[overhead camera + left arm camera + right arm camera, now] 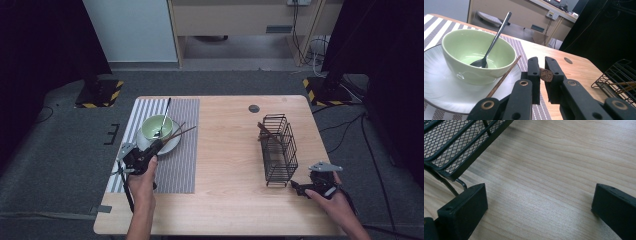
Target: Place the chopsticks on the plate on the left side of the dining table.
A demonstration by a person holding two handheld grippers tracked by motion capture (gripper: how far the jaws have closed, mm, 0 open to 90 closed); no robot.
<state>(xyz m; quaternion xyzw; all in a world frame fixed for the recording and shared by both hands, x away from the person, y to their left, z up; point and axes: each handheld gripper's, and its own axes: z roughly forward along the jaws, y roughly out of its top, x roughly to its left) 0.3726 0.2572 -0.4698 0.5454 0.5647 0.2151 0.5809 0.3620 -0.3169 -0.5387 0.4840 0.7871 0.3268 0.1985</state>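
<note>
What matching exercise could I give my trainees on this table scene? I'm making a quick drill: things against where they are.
Things:
1. spoon
2. green bowl
3. wire basket
4. chopstick end

Places:
A. on the bare wood, by the right hand-held gripper
B. on the white plate
C. between the jaws of the left hand-held gripper
D. standing in the bowl

Pairs: 1-D, 2-B, 3-A, 4-C

Left forearm enters from bottom edge, angled up; my left hand (pixel 142 175) wraps left gripper (pixel 543 72), pointing forward and slightly right. Jaws nearly together, clamped on small brown end piece. Right hand (pixel 334 200) low at right, holding right gripper (pixel 539 205) aimed left, tilted downward. Jaws spread wide, nothing between.
</note>
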